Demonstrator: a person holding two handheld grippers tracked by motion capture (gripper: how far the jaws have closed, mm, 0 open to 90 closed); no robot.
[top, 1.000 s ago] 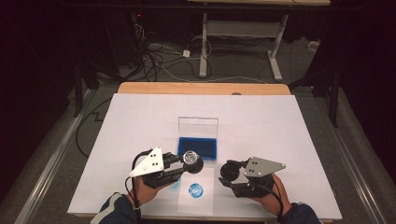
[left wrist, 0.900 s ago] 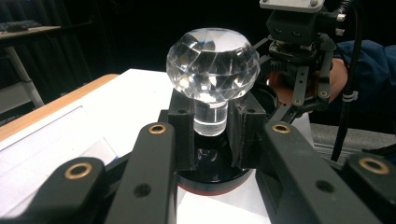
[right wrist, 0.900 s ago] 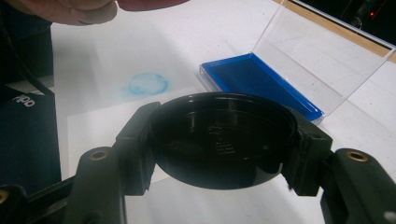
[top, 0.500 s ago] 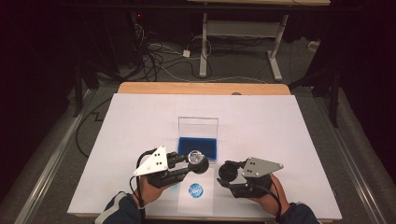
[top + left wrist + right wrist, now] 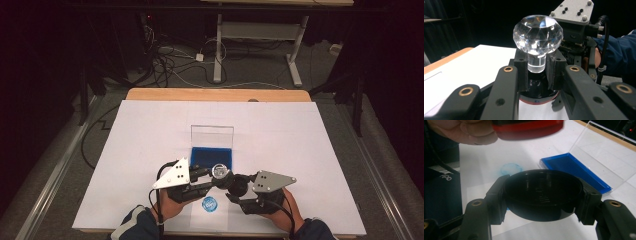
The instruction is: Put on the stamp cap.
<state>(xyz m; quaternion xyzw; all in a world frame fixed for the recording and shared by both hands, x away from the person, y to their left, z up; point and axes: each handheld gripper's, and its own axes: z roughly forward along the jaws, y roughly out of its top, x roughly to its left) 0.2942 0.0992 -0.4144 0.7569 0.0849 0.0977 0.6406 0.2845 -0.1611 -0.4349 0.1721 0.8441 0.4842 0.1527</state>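
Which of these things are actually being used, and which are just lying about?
In use: crystal knob in the left gripper; black round cap in the right gripper.

Lying about: blue-lined clear case, blue round sticker, floor cables.

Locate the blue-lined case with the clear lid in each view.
High view: blue-lined case at table centre, just beyond both grippers, lid upright.
Left gripper view: not in it.
Right gripper view: case upper right, beyond the black round base.
Shared landmark: the white table sheet.

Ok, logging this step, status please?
Left gripper shut on clear faceted crystal knob. Right gripper shut on round black base. Nothing between them.
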